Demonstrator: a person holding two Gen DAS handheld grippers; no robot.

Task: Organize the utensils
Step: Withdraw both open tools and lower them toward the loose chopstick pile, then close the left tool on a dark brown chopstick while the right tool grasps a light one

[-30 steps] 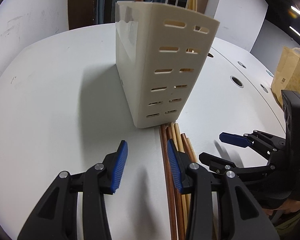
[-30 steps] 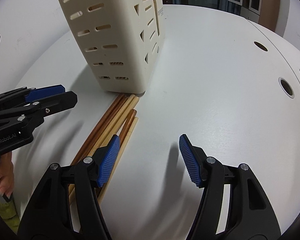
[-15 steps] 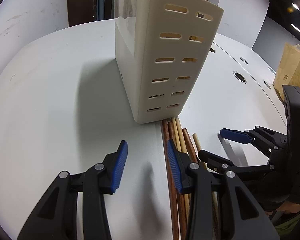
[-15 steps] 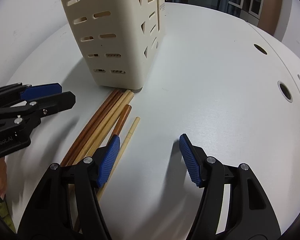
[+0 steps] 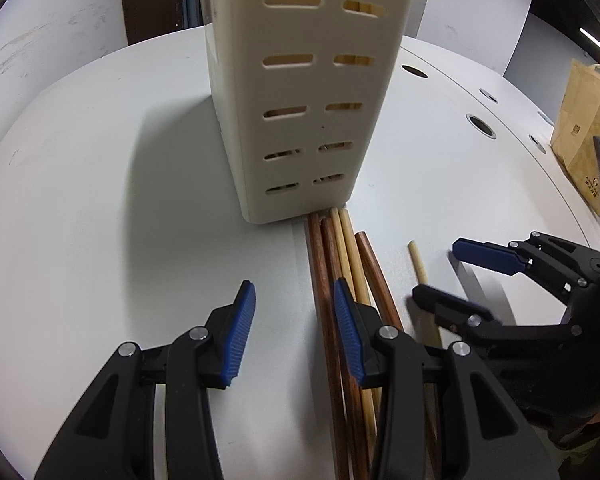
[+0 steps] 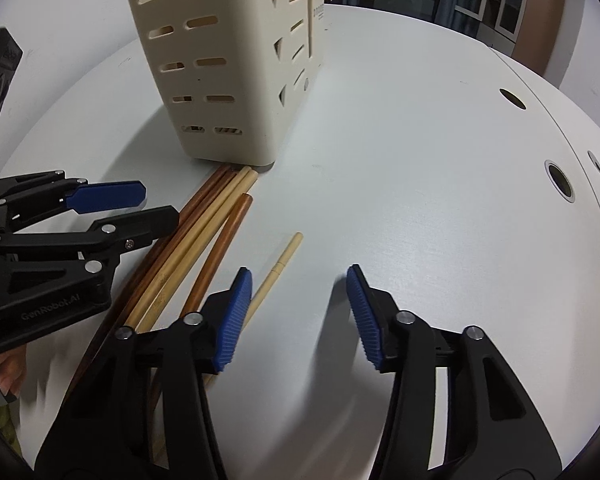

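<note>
A cream slotted utensil holder (image 5: 300,92) stands upright on the white table; it also shows in the right wrist view (image 6: 228,60). Several brown and pale chopsticks (image 5: 340,264) lie flat in a bundle with their tips against its base, also in the right wrist view (image 6: 204,232). One pale chopstick (image 6: 278,268) lies apart to the right (image 5: 418,268). My left gripper (image 5: 294,320) is open and empty, its right finger over the bundle. My right gripper (image 6: 296,312) is open and empty, its left finger over the lone pale chopstick.
The white table (image 6: 440,160) has round cable holes (image 6: 560,184) at the right. A brown paper bag (image 5: 588,120) stands at the table's far right edge. A smaller cream box (image 6: 316,12) stands behind the holder.
Both grippers have moved closer to the holder and lower over the chopsticks. One pale chopstick has come away from the bundle to the right.
</note>
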